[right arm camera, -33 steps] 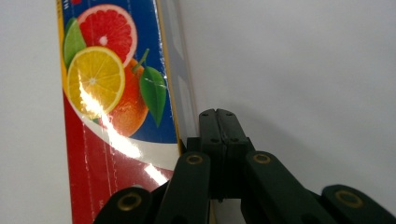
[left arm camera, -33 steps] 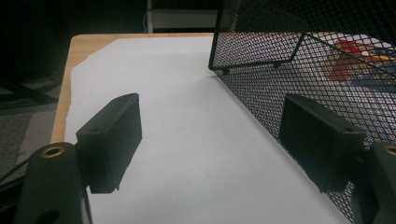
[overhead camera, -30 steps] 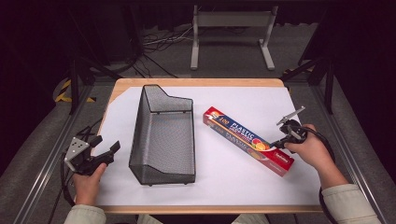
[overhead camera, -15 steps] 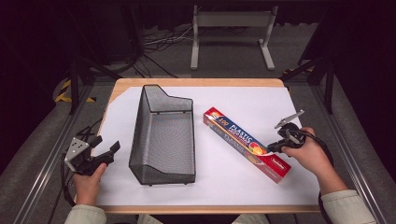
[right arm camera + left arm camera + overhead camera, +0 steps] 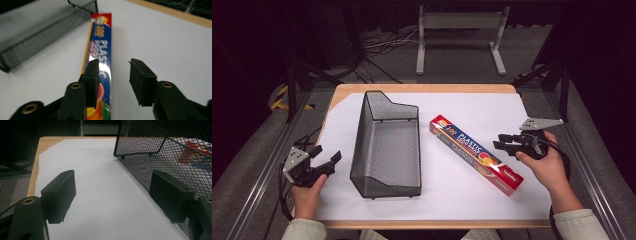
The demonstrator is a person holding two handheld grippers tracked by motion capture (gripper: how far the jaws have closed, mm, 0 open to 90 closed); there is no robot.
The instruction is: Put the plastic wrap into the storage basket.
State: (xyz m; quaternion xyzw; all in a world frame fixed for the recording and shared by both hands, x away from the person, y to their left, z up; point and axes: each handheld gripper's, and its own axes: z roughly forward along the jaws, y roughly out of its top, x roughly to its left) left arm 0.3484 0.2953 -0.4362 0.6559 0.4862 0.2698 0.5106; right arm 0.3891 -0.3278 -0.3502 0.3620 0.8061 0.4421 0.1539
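— Since a second ago, when my right gripper [image 5: 503, 141] sat over the plastic wrap box [image 5: 475, 153], it has drawn back off it toward the right edge; the left gripper [image 5: 326, 156] hasn't moved.

— How does the box lie?

— Flat on the white paper [image 5: 462, 190], right of the mesh basket [image 5: 387, 145], its long axis diagonal: one end far-left near the basket, the other near-right.

— And the jaws?

— Both grippers stand apart, holding nothing; my right jaws hover just beside the box's near end.
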